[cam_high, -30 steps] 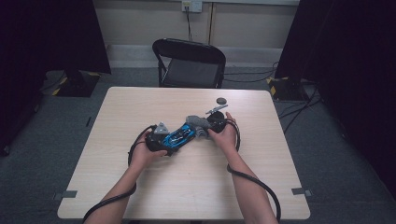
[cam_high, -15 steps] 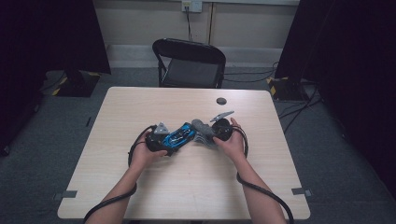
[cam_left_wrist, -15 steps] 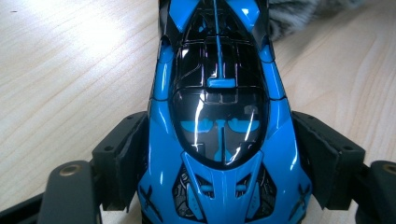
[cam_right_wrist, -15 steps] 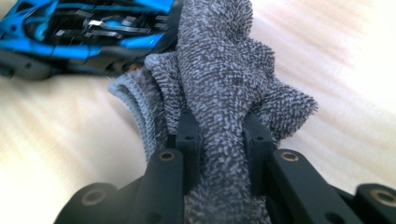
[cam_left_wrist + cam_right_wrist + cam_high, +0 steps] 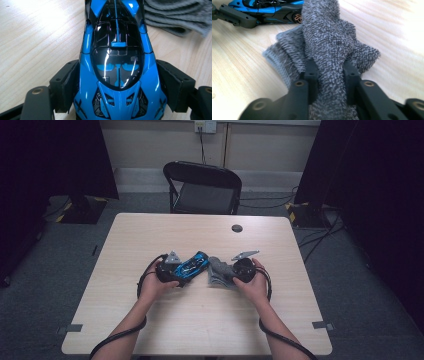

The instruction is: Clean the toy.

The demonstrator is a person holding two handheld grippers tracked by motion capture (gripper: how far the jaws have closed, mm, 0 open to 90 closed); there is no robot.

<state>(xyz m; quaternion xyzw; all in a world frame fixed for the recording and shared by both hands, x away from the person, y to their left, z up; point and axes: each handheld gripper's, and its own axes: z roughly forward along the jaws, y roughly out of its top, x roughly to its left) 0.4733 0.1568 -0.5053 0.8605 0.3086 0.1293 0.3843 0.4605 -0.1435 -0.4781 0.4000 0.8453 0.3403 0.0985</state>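
A blue and black toy car point(image 5: 192, 265) lies near the middle of the table point(image 5: 150, 235). My left gripper point(image 5: 181, 271) is shut on it, and the pads point(image 5: 67, 82) press on both flanks of the car point(image 5: 117, 62) near one end. A crumpled grey cloth point(image 5: 217, 272) lies just right of the car, touching it. My right gripper point(image 5: 228, 274) holds a bunched fold of the cloth point(image 5: 329, 37) between its jaws. Those jaws have just been opening a little, with the cloth still squeezed between them. The car point(image 5: 269, 8) shows beyond the cloth in the right gripper view.
A small black round object point(image 5: 237, 228) sits on the table towards the far edge. A black folding chair point(image 5: 202, 187) stands behind the table. Dark curtains hang at both sides. Cables trail from both grippers along the person's forearms.
My right gripper has drawn the grey cloth toward the near edge and slightly right, off the car's end. The left gripper and the car have stayed put.
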